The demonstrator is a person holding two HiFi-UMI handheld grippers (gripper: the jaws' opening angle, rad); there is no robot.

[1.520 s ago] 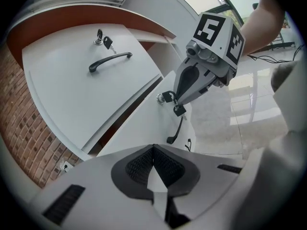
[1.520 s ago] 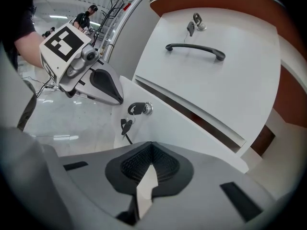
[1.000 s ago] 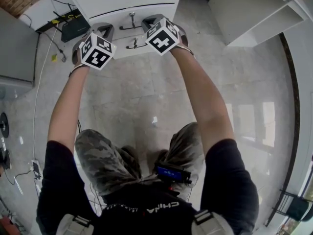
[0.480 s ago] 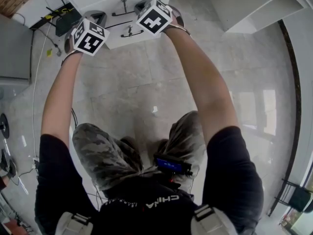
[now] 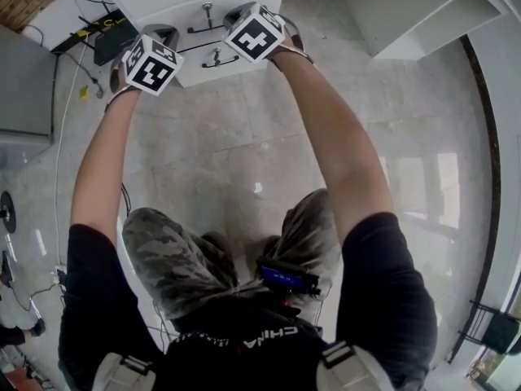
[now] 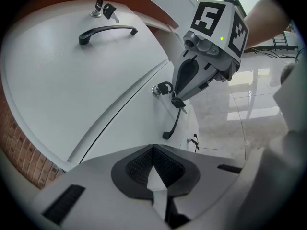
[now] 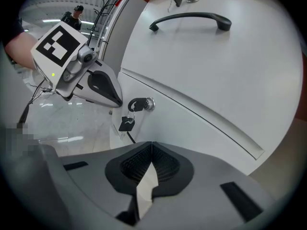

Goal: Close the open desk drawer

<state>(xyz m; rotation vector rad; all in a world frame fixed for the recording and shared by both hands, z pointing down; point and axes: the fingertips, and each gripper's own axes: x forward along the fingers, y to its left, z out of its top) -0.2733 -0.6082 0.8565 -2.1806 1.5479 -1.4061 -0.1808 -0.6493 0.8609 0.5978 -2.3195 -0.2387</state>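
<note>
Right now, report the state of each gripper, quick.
Left gripper: shut, nothing between its jaws.
Right gripper: shut, nothing between its jaws.

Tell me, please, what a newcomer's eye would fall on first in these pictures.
The left gripper and right gripper, with their bold black-and-white markers, stand side by side at the head view's top, jaws shut on nothing, close to a white drawer front. A key dangles from its lock, below the black handle of the drawer above.
</note>
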